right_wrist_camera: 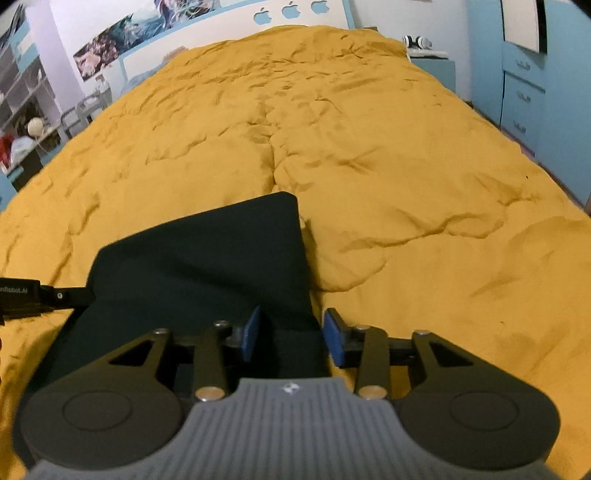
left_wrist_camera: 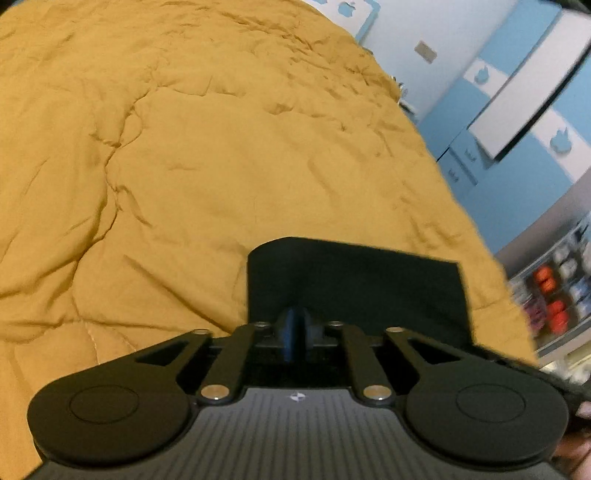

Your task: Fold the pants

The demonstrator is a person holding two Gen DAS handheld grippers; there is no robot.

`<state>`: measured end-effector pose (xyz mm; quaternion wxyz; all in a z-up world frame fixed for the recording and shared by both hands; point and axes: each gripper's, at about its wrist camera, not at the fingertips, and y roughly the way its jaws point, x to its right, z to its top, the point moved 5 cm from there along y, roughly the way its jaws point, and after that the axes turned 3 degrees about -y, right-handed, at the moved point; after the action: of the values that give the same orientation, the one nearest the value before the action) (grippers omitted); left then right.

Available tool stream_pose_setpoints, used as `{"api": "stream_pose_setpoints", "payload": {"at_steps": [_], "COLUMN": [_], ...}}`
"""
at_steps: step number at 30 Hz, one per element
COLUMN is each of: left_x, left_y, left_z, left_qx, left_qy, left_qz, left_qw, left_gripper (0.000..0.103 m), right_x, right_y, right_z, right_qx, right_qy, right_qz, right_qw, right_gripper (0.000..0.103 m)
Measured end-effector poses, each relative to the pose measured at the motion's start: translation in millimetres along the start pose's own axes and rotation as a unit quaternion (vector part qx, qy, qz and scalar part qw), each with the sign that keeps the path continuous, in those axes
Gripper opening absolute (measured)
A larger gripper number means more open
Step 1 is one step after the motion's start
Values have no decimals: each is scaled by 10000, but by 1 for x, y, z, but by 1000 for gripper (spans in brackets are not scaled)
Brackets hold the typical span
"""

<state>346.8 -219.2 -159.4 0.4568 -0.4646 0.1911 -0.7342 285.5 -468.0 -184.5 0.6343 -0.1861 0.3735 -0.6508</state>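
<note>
Closest in, left gripper point(left_wrist_camera: 295, 334) pinched tight on the near edge of the dark pants point(left_wrist_camera: 354, 291), blue pads pressed together with cloth between. Right gripper point(right_wrist_camera: 291, 332) spread apart, blue fingers point(right_wrist_camera: 251, 332) straddling a raised ridge of the same dark fabric, not yet clamped by the look of it. Just beyond, folded into a compact dark rectangle, lay directly ahead of both grippers on the near part of the mustard quilt point(right_wrist_camera: 369, 147), long side running across between the two tools. Judged equally near to both; next fold likely away toward the open quilt. Farther off, white headboard point(right_wrist_camera: 288, 11), then blue drawers point(right_wrist_camera: 521, 96) at right.
</note>
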Motion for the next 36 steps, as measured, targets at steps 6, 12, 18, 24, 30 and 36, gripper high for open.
{"api": "stream_pose_setpoints", "payload": {"at_steps": [6, 12, 18, 24, 30, 36], "left_x": [-8, -40, -51, -56, -51, -37], "left_y": [-27, 2, 22, 42, 43, 35], "left_z": [2, -10, -11, -10, -12, -12], "left_qx": [3, -744, -830, -770, -667, -547], "left_qy": [-451, -1306, -1780, -2036, -2023, -1752], "left_qz": [-395, -668, -1079, -1139, -1089, -924], "left_qw": [9982, 9864, 9746, 9693, 9710, 9787], "left_gripper": [80, 82, 82, 78, 58, 29], "right_x": [33, 53, 51, 47, 44, 38], "right_y": [-15, -4, 13, 36, 51, 43], "right_z": [-7, -25, -27, -19, -23, -19], "right_qx": [-429, -695, -762, -792, -724, -613], "right_qy": [1030, 1924, 2139, 2168, 2617, 2518], "right_qz": [1035, 1676, 1919, 1973, 2182, 2052], "right_qw": [9883, 9644, 9548, 9528, 9374, 9438], "right_gripper": [76, 75, 75, 67, 41, 27]}}
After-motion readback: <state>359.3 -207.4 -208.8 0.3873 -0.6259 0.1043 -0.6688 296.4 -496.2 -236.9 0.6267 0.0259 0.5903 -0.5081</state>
